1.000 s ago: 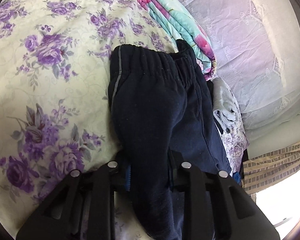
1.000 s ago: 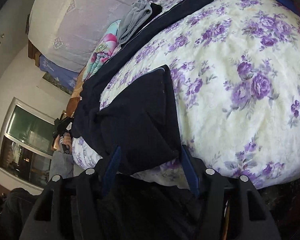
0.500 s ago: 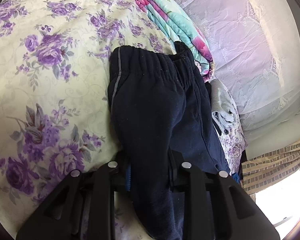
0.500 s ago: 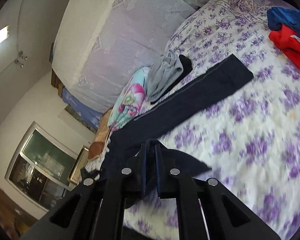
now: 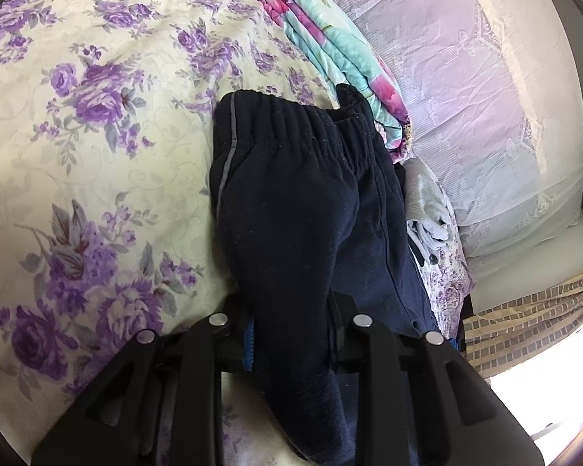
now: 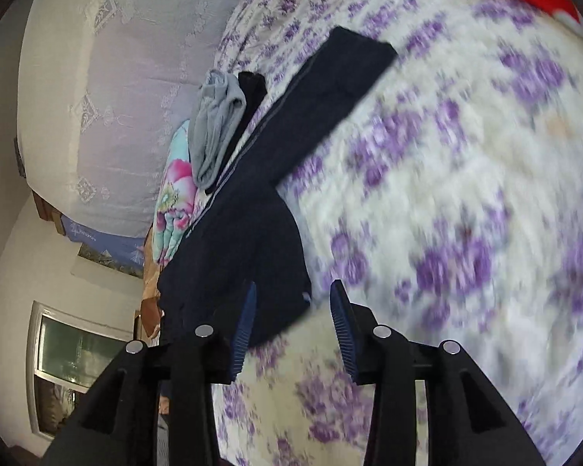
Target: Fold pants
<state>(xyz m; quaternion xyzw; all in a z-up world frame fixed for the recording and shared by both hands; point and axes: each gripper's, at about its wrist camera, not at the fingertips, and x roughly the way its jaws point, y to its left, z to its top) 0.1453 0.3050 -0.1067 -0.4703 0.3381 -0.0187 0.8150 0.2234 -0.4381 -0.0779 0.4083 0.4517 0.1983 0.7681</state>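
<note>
Firmly clenched, the left tongs (image 5: 291,334) grasp the navy pants (image 5: 291,209), which run toward 12 o'clock. The right tongs (image 6: 291,322) gape released, pants reaching between them from 11 o'clock.

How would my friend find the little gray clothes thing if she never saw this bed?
Start at the flowery purple bedspread and follow the long navy pants toward the big pale lavender headboard. Beside the pants, next to the folded turquoise-and-pink blanket, lies a crumpled gray garment. It is the only light gray piece; a small black one touches it.
</note>
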